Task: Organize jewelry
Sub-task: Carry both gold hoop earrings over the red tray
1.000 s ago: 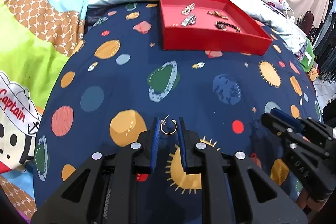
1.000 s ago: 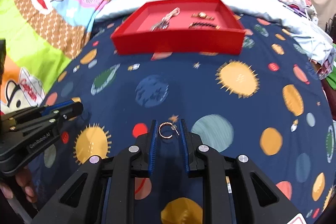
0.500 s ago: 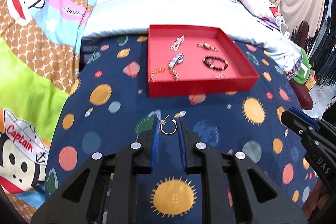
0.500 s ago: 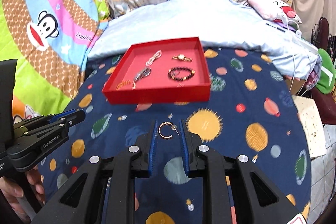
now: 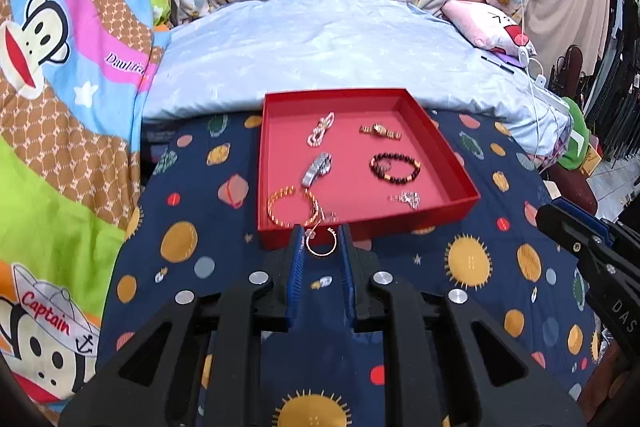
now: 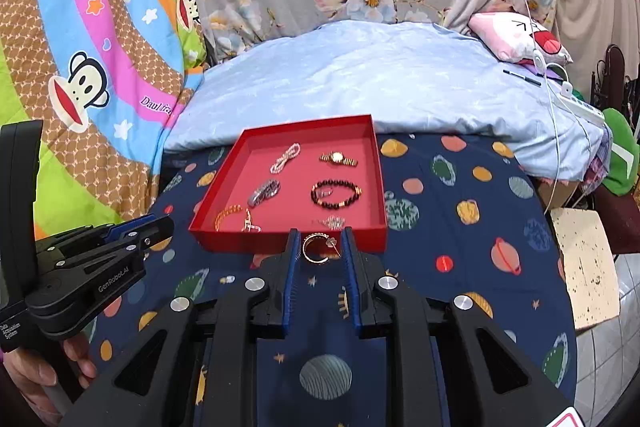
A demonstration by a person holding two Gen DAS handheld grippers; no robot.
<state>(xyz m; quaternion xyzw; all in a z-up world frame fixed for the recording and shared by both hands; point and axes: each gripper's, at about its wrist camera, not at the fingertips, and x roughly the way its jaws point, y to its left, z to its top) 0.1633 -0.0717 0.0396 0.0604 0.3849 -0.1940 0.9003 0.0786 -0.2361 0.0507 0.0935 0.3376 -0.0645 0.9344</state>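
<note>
Your left claw pinches a thin gold hoop earring; your right claw pinches a studded hoop earring. Both hang at the red tray's near edge. Only the right view shows your hand.

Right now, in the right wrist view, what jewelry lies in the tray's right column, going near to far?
Silver brooch → dark bead bracelet → gold watch, all inside the red tray.
</note>
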